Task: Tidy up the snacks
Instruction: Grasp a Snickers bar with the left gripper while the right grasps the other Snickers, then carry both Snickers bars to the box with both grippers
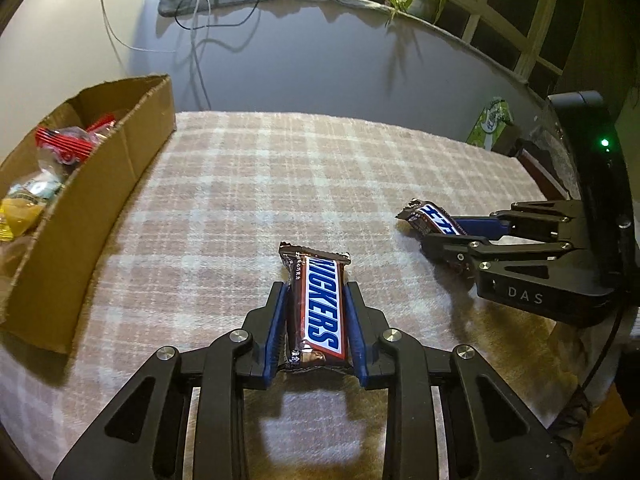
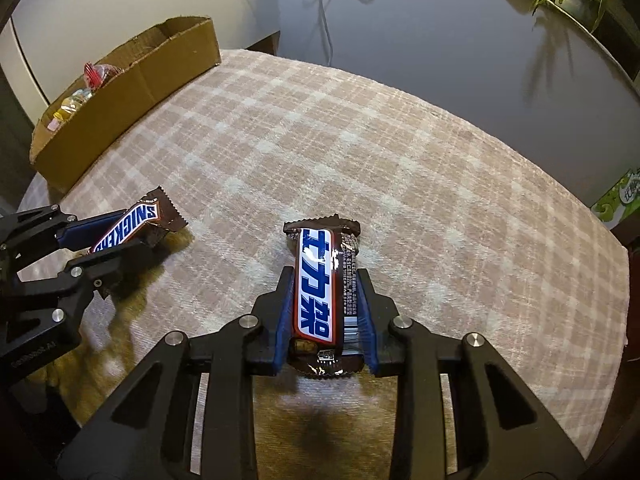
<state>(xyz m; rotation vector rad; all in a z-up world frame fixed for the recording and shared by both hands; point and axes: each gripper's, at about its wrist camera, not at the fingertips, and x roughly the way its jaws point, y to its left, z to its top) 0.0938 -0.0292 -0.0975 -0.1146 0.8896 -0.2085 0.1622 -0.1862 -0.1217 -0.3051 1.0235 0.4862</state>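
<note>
Snacks are split btw two places: some already sit in the cardboard box (image 1: pixel 100 184) at the far left edge of the surface (image 1: pixel 248 184), and two bars are in the claws, off the box.

Largest first: the surface, w/ a plaid cloth, is mostly bare across the middle. No other loose snacks show on it in either view, though the near edge behind the claws is out of view.

The cardboard box is a long open tray, angled along the left side. Inside are several wrapped items, red pack (image 1: pixel 68 142) at the far end, yellow and pale packets nearer; can't tell exact count. There looks to be room left at its far end, so I'd judge it the drop spot.

Left claw (image 1: pixel 316 292) is closed narrow on a Snickers bar (image 1: pixel 320 312), gripping its long sides, label up, front end poking past the fingertips. The shadow patch on the cloth beneath suggests it's lifted a bit; can't be sure.

Right claw (image 2: pixel 326 276) is likewise clamped on a second bar (image 2: pixel 324 292), same brown wrapper w/ non-Latin lettering, held along its sides, end sticking forward.

Both claws sit side by side near the front, well apart from the box.

Progress est.: late stage. Part of the sorting is done (box partly filled); what's left is carrying both bars over to the box and letting go. Left one is nearer the box.
</note>
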